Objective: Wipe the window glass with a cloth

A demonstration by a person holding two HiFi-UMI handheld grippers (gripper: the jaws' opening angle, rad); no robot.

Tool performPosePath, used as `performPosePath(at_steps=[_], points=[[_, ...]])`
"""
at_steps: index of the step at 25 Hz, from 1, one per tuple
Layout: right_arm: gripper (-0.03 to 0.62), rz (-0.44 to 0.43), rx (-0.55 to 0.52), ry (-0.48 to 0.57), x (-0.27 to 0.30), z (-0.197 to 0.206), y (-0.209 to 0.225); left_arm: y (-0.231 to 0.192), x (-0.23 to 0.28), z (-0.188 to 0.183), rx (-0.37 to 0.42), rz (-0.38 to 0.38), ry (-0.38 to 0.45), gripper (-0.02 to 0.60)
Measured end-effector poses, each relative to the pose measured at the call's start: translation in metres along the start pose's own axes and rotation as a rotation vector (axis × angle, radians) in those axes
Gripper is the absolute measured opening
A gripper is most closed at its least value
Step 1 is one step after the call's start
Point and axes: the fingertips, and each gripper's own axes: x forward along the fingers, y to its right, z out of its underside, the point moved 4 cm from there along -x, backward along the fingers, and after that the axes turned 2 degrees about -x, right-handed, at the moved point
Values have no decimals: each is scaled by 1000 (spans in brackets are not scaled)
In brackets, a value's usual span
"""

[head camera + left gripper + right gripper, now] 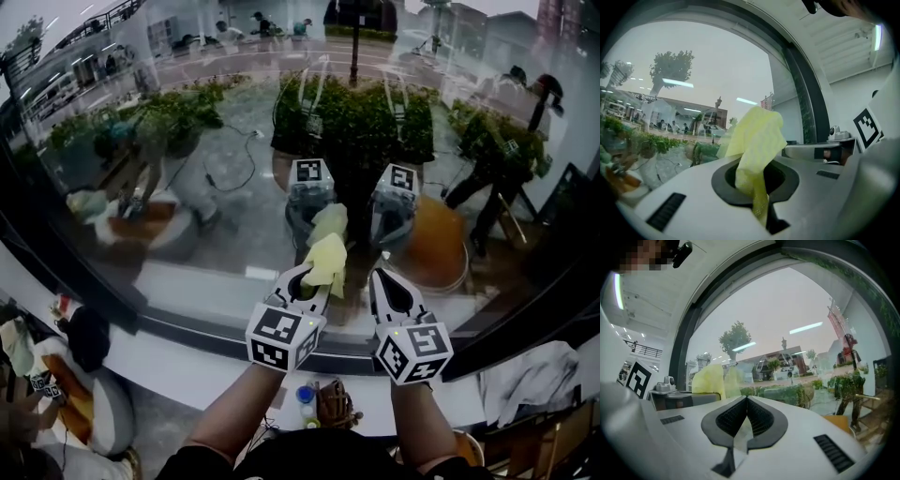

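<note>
The window glass (234, 187) fills the head view and mirrors both grippers. My left gripper (319, 274) is shut on a yellow cloth (327, 261). The cloth stands up out of the jaws, and its top edge meets its own reflection on the pane. In the left gripper view the cloth (757, 140) is pinched low in the left gripper (757, 177) and fans out toward the glass (693, 84). My right gripper (380, 275) hovers just right of the cloth with its jaws shut on nothing. In its own view the right gripper (746, 401) shows ribbed pads (757, 416) meeting, with the cloth (708, 378) at left.
A dark window frame (187, 325) and a white sill (169, 361) run below the glass. A small bottle (307, 403) sits under my arms. A person in a dark cap (84, 337) is at lower left, and a white bundle (534, 370) lies at right.
</note>
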Motion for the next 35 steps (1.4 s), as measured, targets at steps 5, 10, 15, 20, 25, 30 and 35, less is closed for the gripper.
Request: performPosePath(at_steps=[5,10,15,20,25,30,35], points=[[27,-21,-8,-10,15,16,-30,-28,-23,11,-2,-21,6,23],[26,-29,-14,-16,41,39,-93,-86,-71,29,-6,-37,12,23],[28,-35,-15,-16,72,45,-145,-144,-105,31,-6,-52,12,23],[26,-35,-6,-11,65,42,-149,-150,-114,26,-6,-75,10,23],[27,-32,4,-15,79,51,-182,-186,-139,27,-5,-92,9,23],[26,-30,10,-24,93,57,-206,-218,-156,29,-7,-108,6,23],[27,-26,12,-32,100,60,-219,-239,-168,30,-16,-127,5,23]])
